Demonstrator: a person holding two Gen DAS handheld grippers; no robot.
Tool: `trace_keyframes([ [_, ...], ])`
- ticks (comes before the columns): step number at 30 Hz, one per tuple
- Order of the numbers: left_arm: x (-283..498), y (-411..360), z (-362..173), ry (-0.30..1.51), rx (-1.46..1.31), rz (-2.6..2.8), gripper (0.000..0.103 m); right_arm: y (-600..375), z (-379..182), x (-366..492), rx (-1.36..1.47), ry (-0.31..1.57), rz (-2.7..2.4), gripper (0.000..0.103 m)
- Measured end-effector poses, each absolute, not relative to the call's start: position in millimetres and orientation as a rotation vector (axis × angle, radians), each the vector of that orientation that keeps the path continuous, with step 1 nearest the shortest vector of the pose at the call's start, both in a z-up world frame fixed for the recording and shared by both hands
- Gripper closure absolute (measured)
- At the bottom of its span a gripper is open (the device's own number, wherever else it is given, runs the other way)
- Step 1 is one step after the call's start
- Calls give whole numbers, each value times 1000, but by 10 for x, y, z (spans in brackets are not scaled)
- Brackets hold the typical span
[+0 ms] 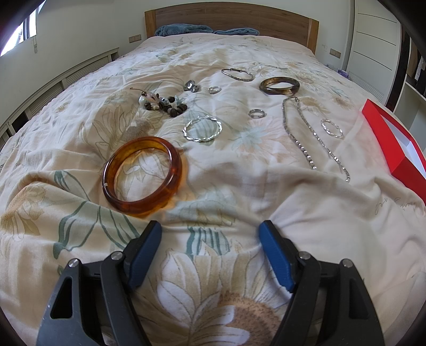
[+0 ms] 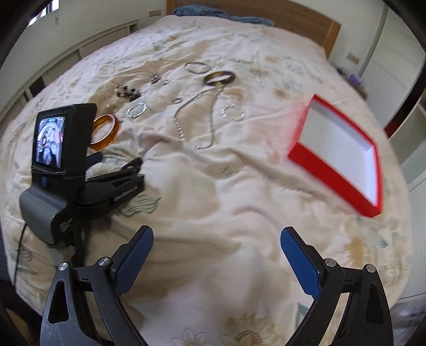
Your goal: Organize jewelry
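Observation:
Jewelry lies spread on a floral bedspread. An amber bangle [image 1: 142, 174] lies just ahead and left of my open, empty left gripper [image 1: 210, 231]. Further off are a twisted silver bracelet [image 1: 203, 128], a dark bead bracelet [image 1: 163, 102], a brown bangle [image 1: 279, 85], a silver chain necklace [image 1: 306, 138], a thin silver hoop [image 1: 237, 74] and small rings [image 1: 257, 113]. An open red box [image 2: 338, 149] with a white inside sits to the right. My right gripper [image 2: 217, 237] is open and empty over bare bedspread. The left gripper's body [image 2: 80, 170] shows in the right wrist view beside the amber bangle [image 2: 106, 130].
A wooden headboard [image 1: 231, 18] with blue cloth [image 1: 183, 29] is at the far end. White cabinets [image 1: 378, 40] stand on the right, a low slatted unit [image 1: 66, 82] on the left. The red box's edge also shows in the left wrist view [image 1: 394, 149].

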State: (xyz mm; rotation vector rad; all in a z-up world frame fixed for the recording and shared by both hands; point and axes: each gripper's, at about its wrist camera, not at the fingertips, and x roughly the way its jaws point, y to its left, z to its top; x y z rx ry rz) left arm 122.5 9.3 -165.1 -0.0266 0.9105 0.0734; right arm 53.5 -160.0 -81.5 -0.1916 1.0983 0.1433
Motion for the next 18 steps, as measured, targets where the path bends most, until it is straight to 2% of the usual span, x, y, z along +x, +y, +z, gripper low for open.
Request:
trace_keyframes([
  [18,1222,91,-1651,910,-26,74,28,-1488,-1024,518,-275,1149,162,6],
])
